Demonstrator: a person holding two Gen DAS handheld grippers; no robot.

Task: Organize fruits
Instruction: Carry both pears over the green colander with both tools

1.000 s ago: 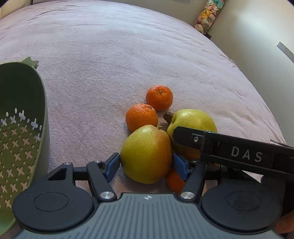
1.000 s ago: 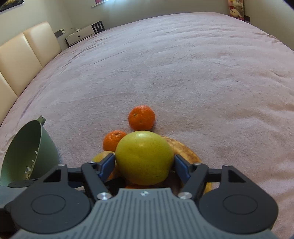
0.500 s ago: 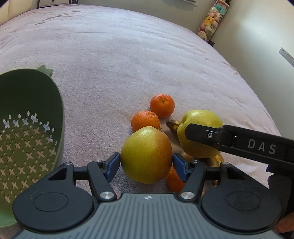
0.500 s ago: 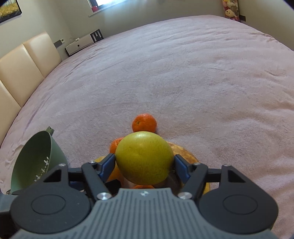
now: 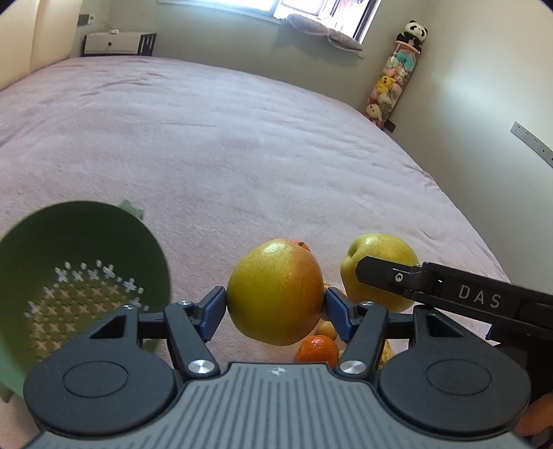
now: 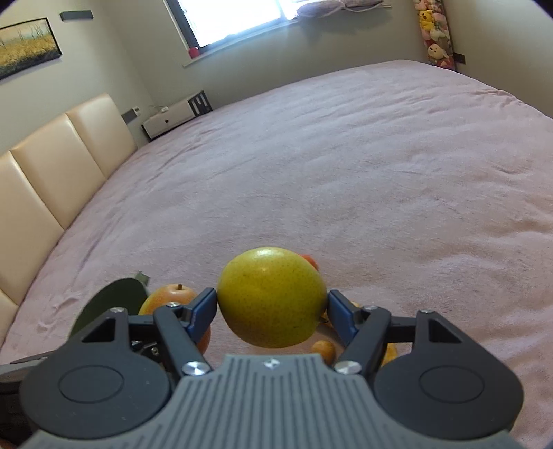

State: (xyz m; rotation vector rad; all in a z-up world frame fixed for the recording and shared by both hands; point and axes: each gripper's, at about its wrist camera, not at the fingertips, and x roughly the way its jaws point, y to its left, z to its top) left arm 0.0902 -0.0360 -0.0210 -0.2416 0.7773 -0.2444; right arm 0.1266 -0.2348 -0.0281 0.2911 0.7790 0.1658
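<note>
A red-blushed pear (image 5: 276, 293) is pinched by the left gripper (image 5: 275, 307) at lower centre; a green pear (image 6: 271, 297) is pinched by the right gripper (image 6: 272, 309).

Home bedroom. Big bed under a pink fleece blanket (image 6: 345, 179) fills the room, cream padded headboard (image 6: 52, 165) along one side. Window (image 6: 235, 20) with cushions on the sill, framed field picture (image 6: 27, 41) on the wall, low white cabinet (image 5: 117, 43) by the wall, hanging column of plush toys (image 5: 394, 79) topped by a panda in the corner.
</note>
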